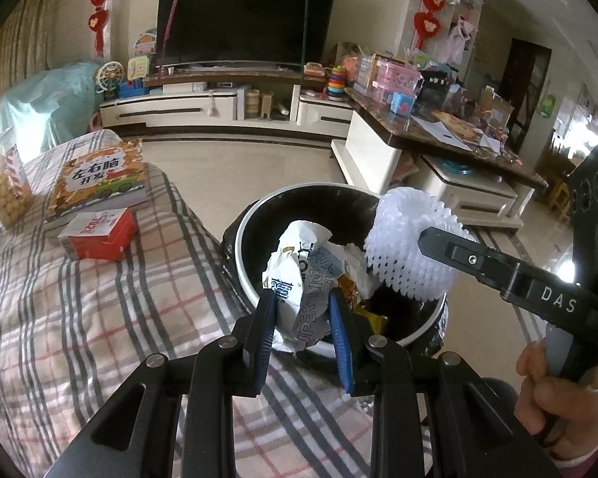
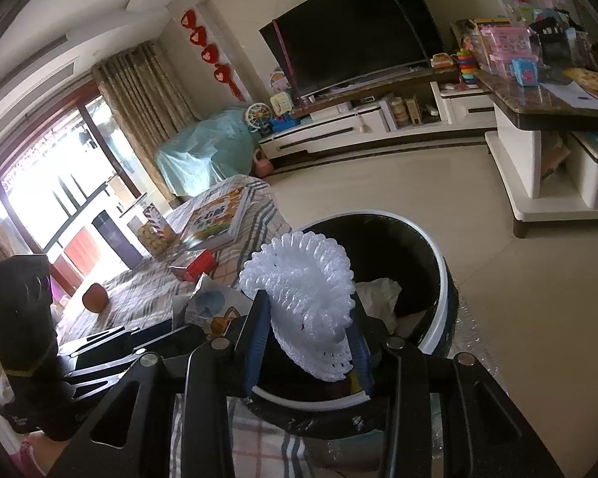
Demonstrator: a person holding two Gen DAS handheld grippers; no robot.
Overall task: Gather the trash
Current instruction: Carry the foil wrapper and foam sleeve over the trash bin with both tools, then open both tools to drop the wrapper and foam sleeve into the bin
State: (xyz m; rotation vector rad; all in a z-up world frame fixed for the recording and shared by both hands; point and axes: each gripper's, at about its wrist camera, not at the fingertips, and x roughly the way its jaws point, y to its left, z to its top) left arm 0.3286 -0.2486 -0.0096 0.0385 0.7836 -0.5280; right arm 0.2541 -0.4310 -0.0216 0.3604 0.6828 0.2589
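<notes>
A crumpled snack wrapper (image 1: 299, 279) and a white foam fruit net (image 1: 406, 247) are held over the round black bin's white rim (image 1: 243, 255).

A family living room: a big dark television (image 1: 245, 20) on a low white cabinet (image 1: 227, 109), red festive hangings (image 1: 99, 4) on the wall, toys, curtains (image 2: 139, 87) by a balcony window, tiled floor (image 1: 235, 167)
</notes>
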